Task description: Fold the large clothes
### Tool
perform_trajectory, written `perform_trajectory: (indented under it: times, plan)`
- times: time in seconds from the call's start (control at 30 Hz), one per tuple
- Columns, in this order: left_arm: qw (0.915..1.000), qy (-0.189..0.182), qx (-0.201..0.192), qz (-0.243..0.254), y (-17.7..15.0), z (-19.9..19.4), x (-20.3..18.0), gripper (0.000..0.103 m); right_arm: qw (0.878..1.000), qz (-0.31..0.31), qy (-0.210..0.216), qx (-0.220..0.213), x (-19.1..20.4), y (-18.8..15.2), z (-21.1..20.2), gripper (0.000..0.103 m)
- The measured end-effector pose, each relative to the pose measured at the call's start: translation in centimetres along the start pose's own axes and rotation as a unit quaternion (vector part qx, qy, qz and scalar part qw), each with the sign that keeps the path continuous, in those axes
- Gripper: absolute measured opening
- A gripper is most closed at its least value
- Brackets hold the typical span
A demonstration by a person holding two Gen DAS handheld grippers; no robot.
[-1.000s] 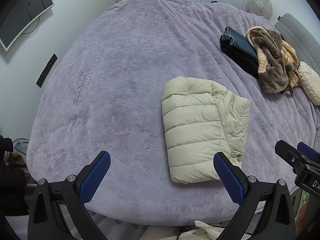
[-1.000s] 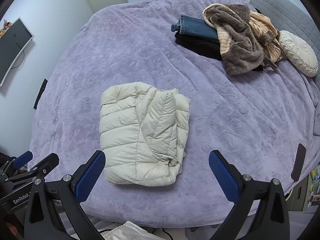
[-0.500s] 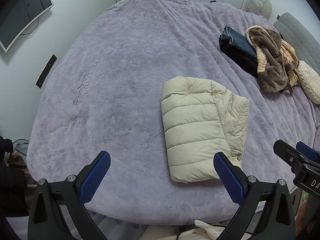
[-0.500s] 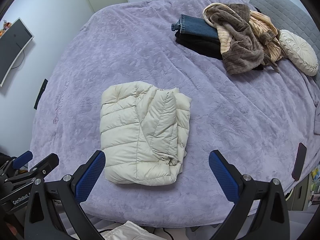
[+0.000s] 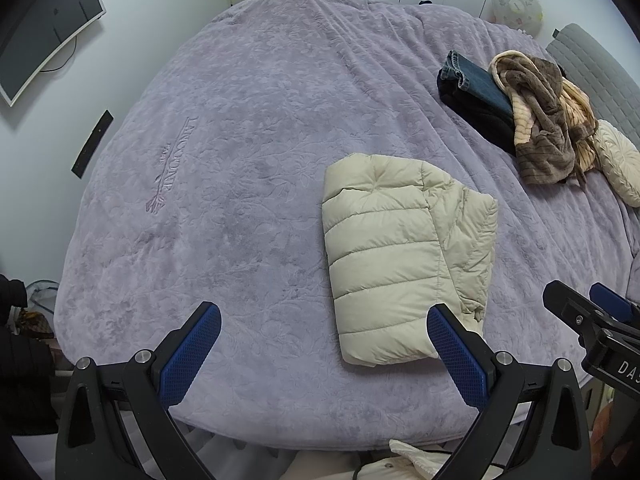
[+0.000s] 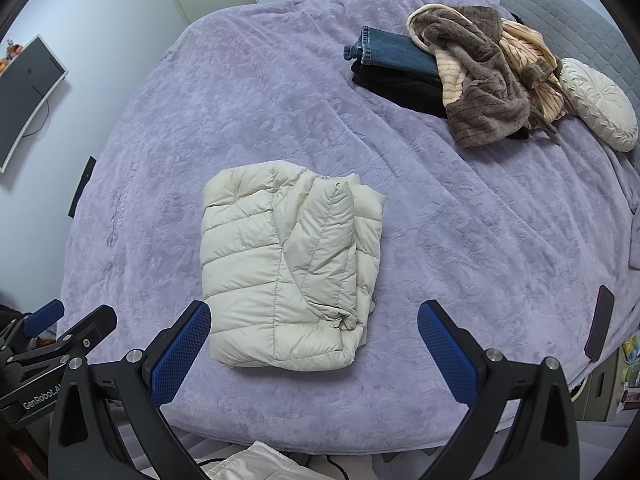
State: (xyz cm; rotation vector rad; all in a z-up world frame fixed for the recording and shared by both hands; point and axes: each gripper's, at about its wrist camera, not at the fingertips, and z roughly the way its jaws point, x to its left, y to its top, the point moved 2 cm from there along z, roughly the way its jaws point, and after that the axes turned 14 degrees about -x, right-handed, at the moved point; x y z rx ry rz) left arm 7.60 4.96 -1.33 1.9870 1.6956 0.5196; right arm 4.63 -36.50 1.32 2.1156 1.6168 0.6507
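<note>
Both grippers, left gripper (image 5: 324, 350) and right gripper (image 6: 314, 346), hang wide open and empty at the near edge of the purple bed (image 5: 248, 128). Folded cream puffer jacket (image 6: 288, 264) lies on the bed just past them. Beyond the jacket, by the headboard: folded jeans (image 6: 394, 52) on a black garment, touching a brown-and-peach robe heap (image 6: 486, 80).

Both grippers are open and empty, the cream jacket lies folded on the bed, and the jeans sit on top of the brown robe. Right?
Not quite: in the right wrist view the brown robe drapes over the jeans. The rest holds.
</note>
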Motion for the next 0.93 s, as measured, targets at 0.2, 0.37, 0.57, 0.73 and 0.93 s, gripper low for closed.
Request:
perform_trajectory:
  times: [0.2,0.37,0.57,0.73,0.93]
  plan:
    - [1.0,0.001,0.001,0.003,0.13,-0.02,0.02,0.103,1.0,0.0,-0.001,0.001,0.09,-0.04,0.07,0.103]
    - [0.9999,0.006,0.001,0.008,0.12,0.03,-0.12,0.103,1.0,-0.002,-0.001,0.002,0.17,-0.08,0.22,0.103]
    - [0.9999,0.005,0.001,0.015,0.46,0.22,-0.02,0.103,1.0,-0.007,0.0,0.005,0.37,-0.24,0.49,0.103]
    - [1.0,-0.002,0.0,0.009,0.66,0.34,0.06,0.103,1.0,-0.009,0.002,0.007,0.33,-0.06,0.8,0.103]
    - [0.9999,-0.009,-0.003,0.014,0.94,0.43,0.05,0.103,1.0,-0.01,0.003,0.007,0.28,0.04,0.84,0.103]
